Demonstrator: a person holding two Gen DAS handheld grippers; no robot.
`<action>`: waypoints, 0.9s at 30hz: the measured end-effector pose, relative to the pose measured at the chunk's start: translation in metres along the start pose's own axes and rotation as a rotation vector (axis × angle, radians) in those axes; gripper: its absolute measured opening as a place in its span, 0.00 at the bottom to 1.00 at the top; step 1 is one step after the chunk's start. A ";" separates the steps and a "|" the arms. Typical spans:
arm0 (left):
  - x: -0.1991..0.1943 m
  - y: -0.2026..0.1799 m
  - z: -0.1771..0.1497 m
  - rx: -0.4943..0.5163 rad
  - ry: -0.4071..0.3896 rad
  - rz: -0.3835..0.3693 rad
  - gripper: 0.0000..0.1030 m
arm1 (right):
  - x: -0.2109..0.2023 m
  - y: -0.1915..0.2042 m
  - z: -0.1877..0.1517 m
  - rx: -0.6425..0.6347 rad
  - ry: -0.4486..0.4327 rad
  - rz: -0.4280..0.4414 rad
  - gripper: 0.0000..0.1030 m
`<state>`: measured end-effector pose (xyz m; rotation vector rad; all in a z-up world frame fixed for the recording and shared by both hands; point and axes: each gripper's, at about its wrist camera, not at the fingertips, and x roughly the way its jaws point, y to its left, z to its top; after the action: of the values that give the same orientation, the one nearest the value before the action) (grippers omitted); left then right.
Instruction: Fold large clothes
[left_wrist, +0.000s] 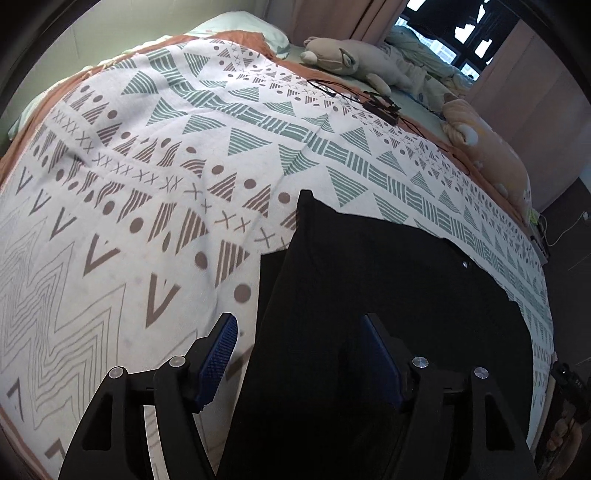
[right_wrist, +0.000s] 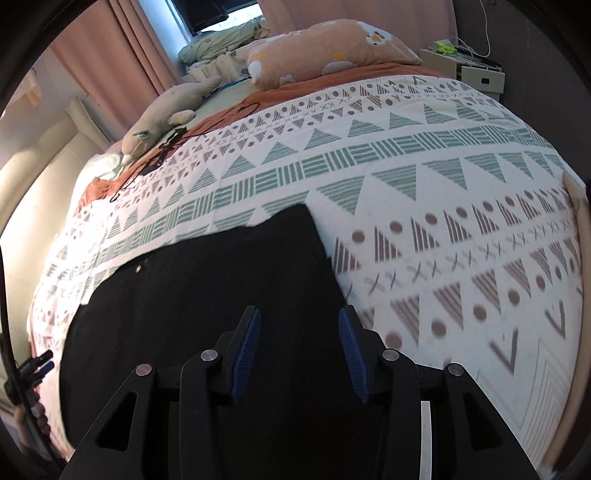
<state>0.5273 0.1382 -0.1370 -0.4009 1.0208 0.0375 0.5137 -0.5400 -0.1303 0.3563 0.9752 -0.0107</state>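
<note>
A large black garment (left_wrist: 388, 295) lies flat on a patterned white bedspread (left_wrist: 147, 184). It has a small silver snap near its far edge. It also shows in the right wrist view (right_wrist: 221, 295). My left gripper (left_wrist: 301, 325) is open and empty, hovering over the garment's left edge. My right gripper (right_wrist: 299, 321) is open and empty above the garment's right part. The near end of the garment is hidden below both grippers.
Plush toys (left_wrist: 351, 59) and pillows (right_wrist: 325, 48) lie along the far side of the bed. A black cable with a small device (left_wrist: 380, 103) rests on the bedspread beyond the garment. A bedside stand (right_wrist: 476, 74) is at the far right. Curtains (right_wrist: 110, 48) hang behind.
</note>
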 end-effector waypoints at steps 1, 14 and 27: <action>-0.006 0.003 -0.009 -0.009 0.010 -0.012 0.68 | -0.005 0.004 -0.007 -0.001 0.000 0.011 0.43; -0.074 0.048 -0.077 -0.131 -0.038 -0.067 0.68 | -0.035 0.088 -0.090 -0.128 0.024 0.102 0.43; -0.072 0.072 -0.137 -0.252 0.044 -0.213 0.68 | -0.025 0.154 -0.147 -0.225 0.111 0.174 0.43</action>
<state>0.3610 0.1694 -0.1619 -0.7412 1.0153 -0.0348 0.4067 -0.3541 -0.1396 0.2351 1.0404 0.2770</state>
